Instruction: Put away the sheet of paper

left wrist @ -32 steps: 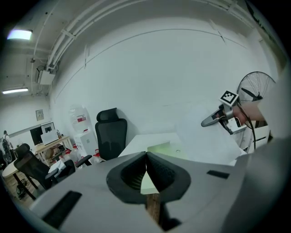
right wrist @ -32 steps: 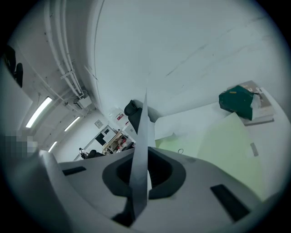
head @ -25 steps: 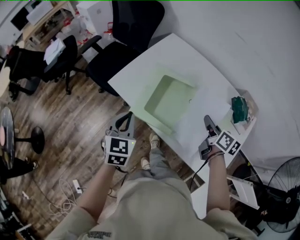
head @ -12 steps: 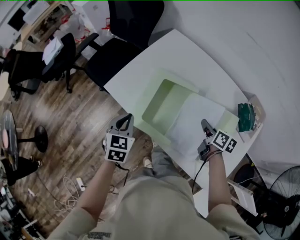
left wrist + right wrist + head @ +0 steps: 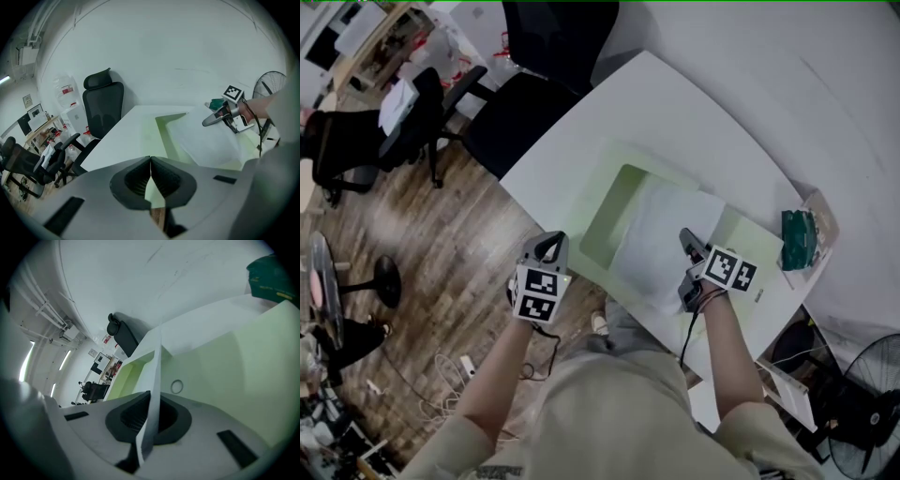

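The white sheet of paper (image 5: 661,246) hangs over the right part of a light green open box (image 5: 602,217) on the white table (image 5: 675,112). My right gripper (image 5: 685,236) is shut on the sheet's near right edge. In the right gripper view the sheet (image 5: 155,366) runs edge-on between the pads of the right gripper (image 5: 149,404), above the box's green flap (image 5: 225,366). My left gripper (image 5: 550,241) hovers off the table's near edge, shut and empty. From the left gripper view, past the left gripper (image 5: 150,165), I see the sheet (image 5: 211,140) and the right gripper (image 5: 220,117).
A dark green packet (image 5: 797,239) sits on a small stand at the table's right end. Black office chairs (image 5: 553,37) stand beyond the table's left side, over wooden floor. A floor fan (image 5: 862,394) is at the lower right.
My right gripper has carried the sheet leftwards, from the table's right part to above the green box. The left gripper has stayed beside the near edge.
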A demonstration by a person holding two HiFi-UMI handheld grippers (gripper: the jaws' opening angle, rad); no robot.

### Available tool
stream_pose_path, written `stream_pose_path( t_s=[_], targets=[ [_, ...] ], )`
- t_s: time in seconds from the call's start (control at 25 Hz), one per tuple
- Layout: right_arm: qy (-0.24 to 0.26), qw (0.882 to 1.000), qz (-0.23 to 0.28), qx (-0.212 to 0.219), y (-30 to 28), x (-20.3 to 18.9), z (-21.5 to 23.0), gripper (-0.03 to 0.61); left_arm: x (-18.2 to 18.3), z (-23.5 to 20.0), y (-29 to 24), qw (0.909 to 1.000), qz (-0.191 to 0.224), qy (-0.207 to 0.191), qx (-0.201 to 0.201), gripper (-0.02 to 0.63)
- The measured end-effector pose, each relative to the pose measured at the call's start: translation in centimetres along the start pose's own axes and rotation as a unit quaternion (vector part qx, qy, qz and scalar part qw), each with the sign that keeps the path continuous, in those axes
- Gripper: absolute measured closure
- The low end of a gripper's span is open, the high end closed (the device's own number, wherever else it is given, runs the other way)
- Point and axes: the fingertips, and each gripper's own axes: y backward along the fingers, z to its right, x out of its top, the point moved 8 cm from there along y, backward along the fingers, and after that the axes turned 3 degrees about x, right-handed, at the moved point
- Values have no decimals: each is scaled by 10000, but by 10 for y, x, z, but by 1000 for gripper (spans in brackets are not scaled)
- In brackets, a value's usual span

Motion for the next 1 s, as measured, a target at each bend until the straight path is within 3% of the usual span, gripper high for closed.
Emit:
stream_pose_path(
  t_s=[0.12, 0.48, 1.0],
  targets=[
    [22, 9999, -99, 63, -18, 0, -10, 555, -1, -4, -7, 9999, -84, 36, -45, 592],
    [-671, 9970, -62, 374, -56, 1, -23, 555, 12, -6, -31, 9991, -361, -132, -192, 592],
    [-746, 9961, -149, 439, -85, 2, -46, 555, 24, -10, -51, 9954, -606, -403, -624, 592]
  ],
)
